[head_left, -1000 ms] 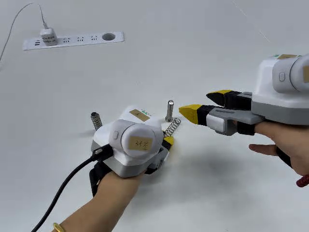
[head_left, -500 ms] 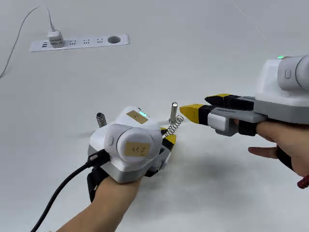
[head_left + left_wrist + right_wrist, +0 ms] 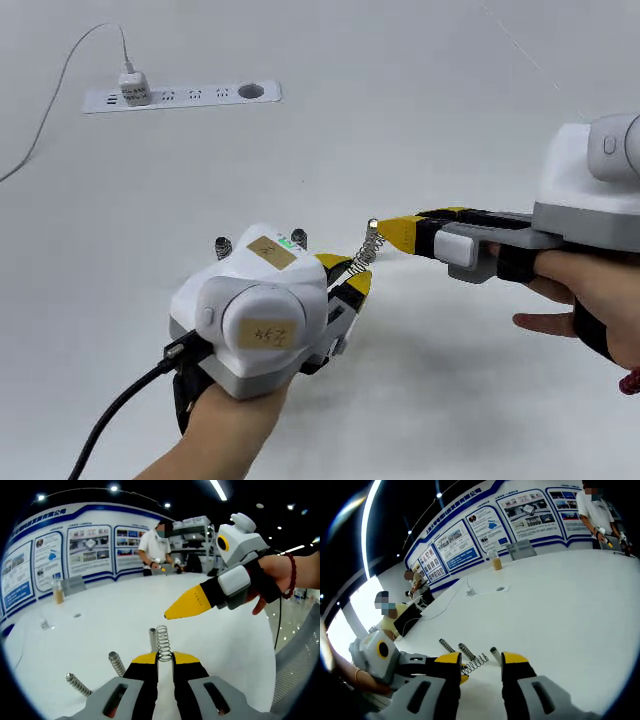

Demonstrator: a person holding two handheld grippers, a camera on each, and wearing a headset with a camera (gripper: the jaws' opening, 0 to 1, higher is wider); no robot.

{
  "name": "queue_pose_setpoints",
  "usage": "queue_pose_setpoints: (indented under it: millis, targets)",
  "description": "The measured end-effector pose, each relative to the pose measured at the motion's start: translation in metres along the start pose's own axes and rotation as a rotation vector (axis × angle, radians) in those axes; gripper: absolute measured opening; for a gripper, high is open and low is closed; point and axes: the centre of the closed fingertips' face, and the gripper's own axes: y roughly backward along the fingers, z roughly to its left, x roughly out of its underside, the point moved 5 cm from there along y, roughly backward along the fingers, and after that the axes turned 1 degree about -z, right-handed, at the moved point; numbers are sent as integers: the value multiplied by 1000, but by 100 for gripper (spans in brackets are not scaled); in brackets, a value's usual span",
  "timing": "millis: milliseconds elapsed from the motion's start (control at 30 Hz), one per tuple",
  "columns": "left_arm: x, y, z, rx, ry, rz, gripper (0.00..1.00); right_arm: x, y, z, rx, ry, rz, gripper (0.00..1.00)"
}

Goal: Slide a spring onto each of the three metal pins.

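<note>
Head view: my left tool [image 3: 350,272] pinched a spring [image 3: 367,250], tilted right beside the bare pin [image 3: 373,226]. My right tool [image 3: 392,230] sat spread, tips near that pin. Two more pins [image 3: 117,662] nearby wore springs.

The left gripper [image 3: 347,272] and right gripper [image 3: 405,228] share white-and-grey housings, black jaws and yellow tips. A black cable [image 3: 112,415] leaves the left gripper, which bears tan labels [image 3: 262,333]; a red bracelet [image 3: 291,575] circles the right wrist.

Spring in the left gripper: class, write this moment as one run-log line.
left gripper: shut on spring | right gripper: open, near bare pin | loaded pins: two
</note>
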Motion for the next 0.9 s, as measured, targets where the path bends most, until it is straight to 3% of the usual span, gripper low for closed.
queue_pose_setpoints:
  millis: [100,233,533,733,900]
  targets:
    - [-4,2,1,-5,61,-49,10,-1,-1,2,-19,-42,-8,31]
    - [-6,6,1,-3,46,-69,10,0,-2,4,-26,-50,-4,29]
    - [-15,9,0,16,100,-118,10,2,-5,11,-58,-96,4,27]
    - [-25,12,0,38,149,-179,10,-1,-6,13,-82,-153,-7,25]
    - [-26,11,-1,45,157,-194,10,-4,-6,17,-113,-202,-16,19]
